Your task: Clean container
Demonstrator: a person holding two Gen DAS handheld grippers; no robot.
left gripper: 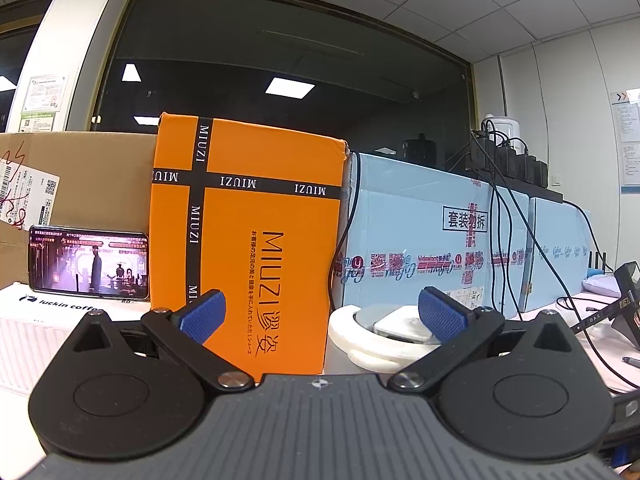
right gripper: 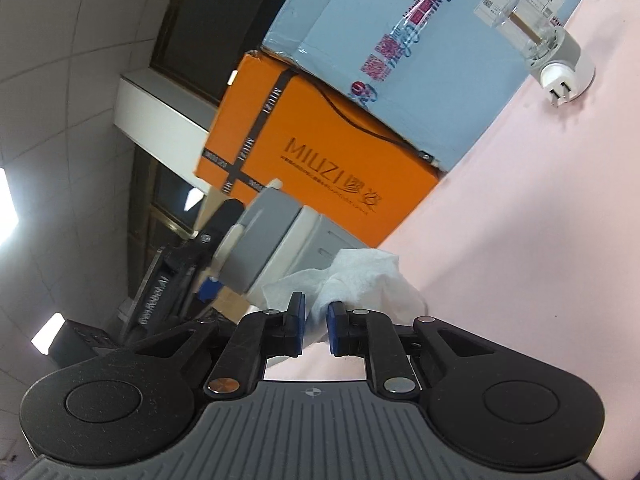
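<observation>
Left wrist view shows the biggest things first: the orange box (left gripper: 248,232) standing upright against the pale blue carton (left gripper: 432,236), with the white container (left gripper: 360,340) just in front of them on the pink table (right gripper: 520,240), low and to the right of centre. The left gripper (left gripper: 320,316) has its blue pads spread wide, and the right-hand pad sits at the container's rim over the grey lid; whether it touches I cannot tell, and nothing is clamped between them. In the right wrist view the camera is rolled hard over, so the table runs diagonally; there the container (right gripper: 304,240) reads as a white body capped by a grey lid (right gripper: 260,236), its long axis running from the lid end at the left to the body at the right, the lid end toward the left gripper's frame. The right gripper (right gripper: 316,326) is closed on a crumpled white wipe (right gripper: 360,276), which bunches out ahead of the pads and lies against the container's side. To do the wiping well, I judge the left gripper should steady the container at the rim first, so it cannot skid, and the wipe should be drawn along the wall with its loose bulk leading, not the hard pads.
</observation>
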